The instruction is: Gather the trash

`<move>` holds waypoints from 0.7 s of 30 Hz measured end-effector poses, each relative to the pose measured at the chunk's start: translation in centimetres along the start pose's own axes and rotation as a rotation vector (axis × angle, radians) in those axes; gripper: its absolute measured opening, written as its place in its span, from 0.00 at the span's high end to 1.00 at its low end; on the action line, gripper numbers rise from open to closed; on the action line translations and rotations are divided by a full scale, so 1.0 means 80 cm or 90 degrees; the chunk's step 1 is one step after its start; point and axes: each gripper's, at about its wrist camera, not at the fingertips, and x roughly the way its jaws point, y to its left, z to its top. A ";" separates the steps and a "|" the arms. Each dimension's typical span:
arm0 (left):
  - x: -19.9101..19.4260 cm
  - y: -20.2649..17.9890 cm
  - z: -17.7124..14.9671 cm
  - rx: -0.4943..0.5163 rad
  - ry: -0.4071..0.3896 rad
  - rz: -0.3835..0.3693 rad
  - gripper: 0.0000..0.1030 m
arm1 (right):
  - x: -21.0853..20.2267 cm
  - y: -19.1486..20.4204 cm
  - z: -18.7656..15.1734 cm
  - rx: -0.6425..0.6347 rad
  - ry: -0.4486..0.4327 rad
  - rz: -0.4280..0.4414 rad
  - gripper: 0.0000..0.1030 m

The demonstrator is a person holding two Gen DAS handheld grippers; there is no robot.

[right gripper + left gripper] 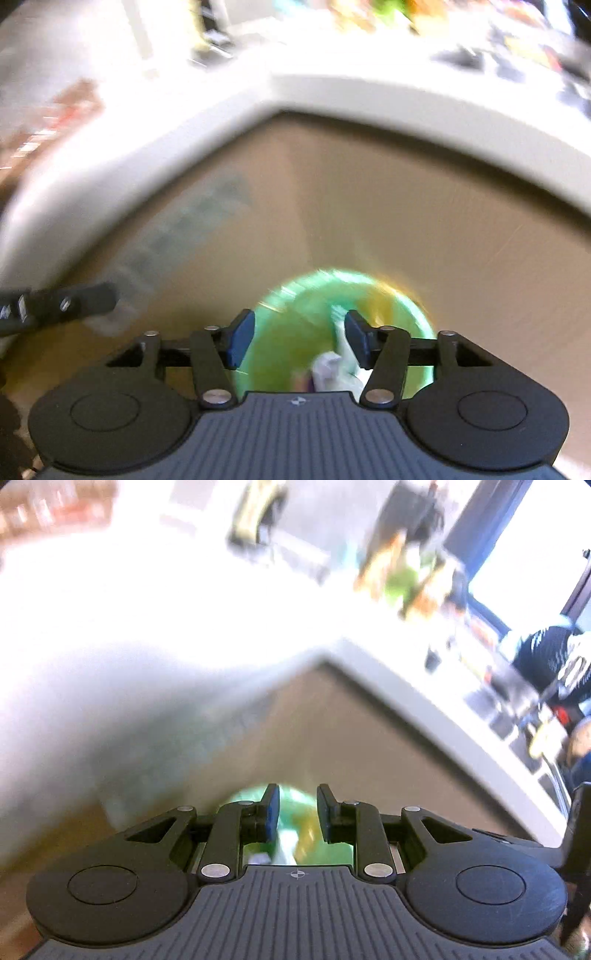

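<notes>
Hovering over the corner of a white bench (369, 96), both tongs point down at a tan floor (406, 221) where a round green bin (295, 332) with crumpled white and yellow trash (332, 365) inside sits just below them. The right tongs (300, 339) stand wide apart with nothing between the blue pads, directly above the bin's mouth. The left tongs (297, 812) are parted more narrowly, also empty, with the same green bin (295, 805) showing blurred through the gap, and motion blur smears everything else.
</notes>
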 end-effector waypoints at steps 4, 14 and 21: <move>-0.080 -0.012 0.032 0.024 -0.096 0.063 0.76 | -0.068 0.070 0.043 -0.083 -0.079 0.077 0.32; -0.142 -0.038 0.011 0.027 -0.181 0.142 0.86 | -0.126 0.134 0.077 -0.169 -0.179 0.108 0.19; -0.144 -0.048 -0.003 0.055 -0.168 0.210 0.86 | -0.141 0.134 0.062 -0.172 -0.183 0.119 0.19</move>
